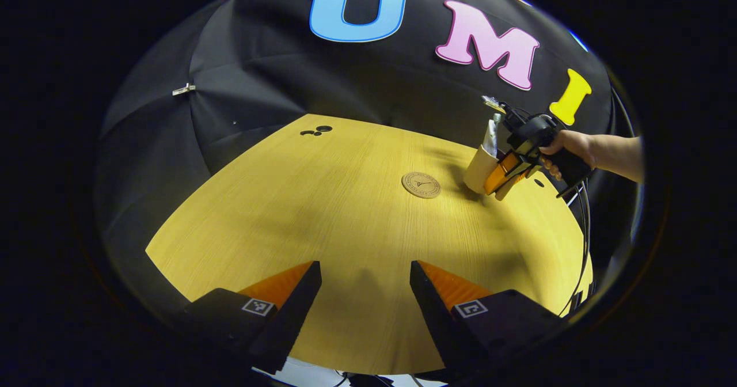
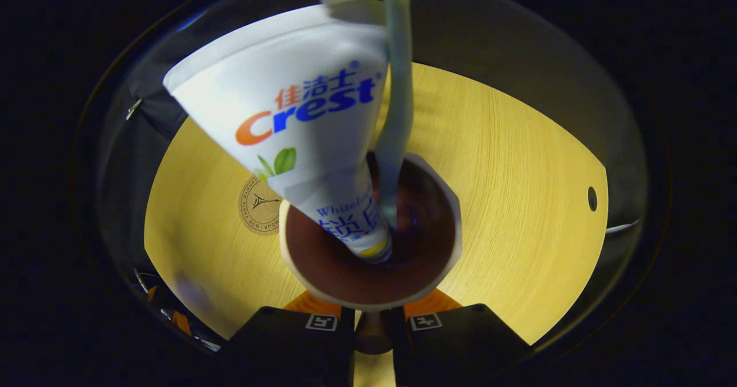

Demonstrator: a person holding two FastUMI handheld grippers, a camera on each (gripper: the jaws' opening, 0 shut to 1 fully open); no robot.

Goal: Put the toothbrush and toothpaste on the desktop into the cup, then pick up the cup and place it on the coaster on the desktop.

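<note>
A beige cup (image 1: 479, 169) with a brown inside (image 2: 368, 260) is tilted just right of the round cork coaster (image 1: 421, 184) (image 2: 259, 205). A white toothpaste tube (image 2: 299, 116) (image 1: 491, 136) and a pale green toothbrush (image 2: 397, 105) (image 1: 494, 103) stand inside the cup. My right gripper (image 2: 372, 313) (image 1: 500, 181), held by a hand (image 1: 567, 145), is shut on the cup, on a beige part at its near side. Whether the cup touches the table I cannot tell. My left gripper (image 1: 365, 280) hangs open over the near part of the wooden table (image 1: 299, 214), with nothing between its fingers.
Small black holes (image 1: 316, 131) mark the table's far left corner, and another hole (image 2: 592, 198) lies to the right of the cup. Cables (image 1: 584, 231) run along the table's right edge. The black booth wall rises behind the table.
</note>
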